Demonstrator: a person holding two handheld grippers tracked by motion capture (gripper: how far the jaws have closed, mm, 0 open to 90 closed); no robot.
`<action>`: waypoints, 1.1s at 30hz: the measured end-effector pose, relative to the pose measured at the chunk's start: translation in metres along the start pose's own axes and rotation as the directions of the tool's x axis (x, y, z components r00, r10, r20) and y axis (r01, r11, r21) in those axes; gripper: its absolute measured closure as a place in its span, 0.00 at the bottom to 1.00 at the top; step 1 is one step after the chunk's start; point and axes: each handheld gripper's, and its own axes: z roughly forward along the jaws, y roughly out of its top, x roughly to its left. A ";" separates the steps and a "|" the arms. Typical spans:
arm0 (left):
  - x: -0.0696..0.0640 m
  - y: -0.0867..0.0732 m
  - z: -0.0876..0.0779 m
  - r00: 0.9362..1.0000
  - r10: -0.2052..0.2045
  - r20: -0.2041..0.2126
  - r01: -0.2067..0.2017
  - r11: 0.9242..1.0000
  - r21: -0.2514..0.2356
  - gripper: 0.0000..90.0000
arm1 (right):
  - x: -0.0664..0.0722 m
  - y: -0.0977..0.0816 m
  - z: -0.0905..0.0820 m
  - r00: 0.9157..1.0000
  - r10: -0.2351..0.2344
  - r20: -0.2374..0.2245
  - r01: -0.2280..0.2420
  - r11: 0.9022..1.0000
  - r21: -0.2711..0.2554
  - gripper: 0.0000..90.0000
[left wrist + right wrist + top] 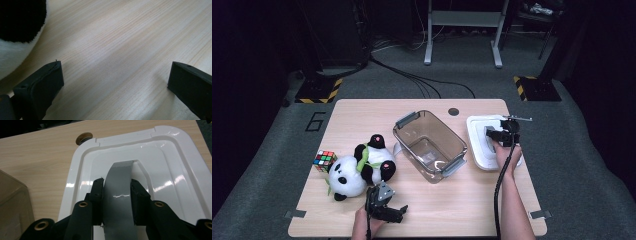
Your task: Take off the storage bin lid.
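A "6" (315,121) is marked on the floor left of the table (362,112). One cube (324,160), one panda (357,170); left gripper (387,210) spread over bare wood beside it. One clear bin (429,145). Right gripper (117,185) pinches the grey handle (120,173) of one white lid (82,170) lying flat right of the bin.

A pale wooden surface (472,205) stands on grey carpet (272,150), marked with a dark "6" (315,121) beyond its left edge. Behind it, black cables (412,77) cross the floor, past metal frame legs (462,35) and yellow-black striped bases (318,90). The room's far part lies dark.
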 end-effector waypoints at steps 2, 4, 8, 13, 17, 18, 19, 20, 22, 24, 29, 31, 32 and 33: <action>0.000 0.000 0.000 1.000 0.000 0.000 0.000 1.000 0.000 0.00 | -0.002 -0.002 0.005 1.000 0.003 0.000 -0.003 1.000 0.007 0.75; 0.000 0.000 0.000 1.000 0.000 0.000 0.000 1.000 0.000 0.00 | -0.003 -0.005 0.008 1.000 0.017 -0.004 -0.017 1.000 0.013 0.75; 0.000 0.000 0.000 1.000 0.000 0.000 0.000 1.000 0.000 0.00 | -0.004 -0.009 0.013 1.000 0.026 -0.003 -0.025 0.999 0.024 0.75; 0.000 0.000 0.000 1.000 0.000 0.000 0.000 1.000 0.000 0.00 | -0.006 -0.012 0.018 0.999 0.033 0.006 -0.033 0.999 0.030 0.75; 0.000 0.000 0.000 1.000 0.004 -0.003 -0.004 1.000 0.001 0.00 | -0.006 -0.013 0.022 1.000 0.026 0.013 -0.026 0.999 0.036 0.75; 0.000 0.000 0.000 1.000 0.000 0.000 0.000 1.000 0.000 0.00 | -0.006 -0.014 0.022 1.000 0.027 0.015 -0.027 0.999 0.040 0.75; 0.000 0.000 0.000 1.000 0.000 0.000 0.000 1.000 0.000 0.00 | -0.006 -0.014 0.023 1.000 0.019 0.017 -0.020 0.999 0.045 0.75; 0.000 0.000 0.000 1.000 0.000 0.000 0.000 1.000 0.000 0.00 | -0.007 -0.015 0.025 1.000 0.015 0.020 -0.016 0.999 0.047 0.75; 0.000 0.000 0.000 1.000 0.001 0.000 -0.001 1.000 0.000 0.00 | -0.007 -0.016 0.027 1.000 0.011 0.023 -0.012 0.999 0.049 0.75; 0.000 0.000 0.000 1.000 0.002 -0.001 -0.002 1.000 0.000 0.00 | -0.008 -0.017 0.029 0.999 0.027 0.024 -0.029 0.998 0.051 0.75; 0.000 0.000 0.000 1.000 0.002 -0.001 -0.002 1.000 0.000 0.00 | -0.009 -0.019 0.033 0.999 0.040 0.031 -0.042 0.998 0.053 0.75; 0.000 0.000 0.000 1.000 0.000 0.000 0.000 1.000 0.000 0.00 | -0.009 -0.020 0.035 0.999 0.040 0.032 -0.041 0.998 0.057 0.75; 0.000 0.000 0.000 1.000 0.001 0.000 -0.001 1.000 0.000 0.00 | -0.010 -0.020 0.035 0.999 0.030 0.036 -0.032 0.998 0.062 0.75; 0.000 0.000 0.000 1.000 0.000 0.000 0.000 1.000 0.000 0.00 | -0.010 -0.020 0.035 0.999 0.029 0.035 -0.031 0.998 0.063 0.75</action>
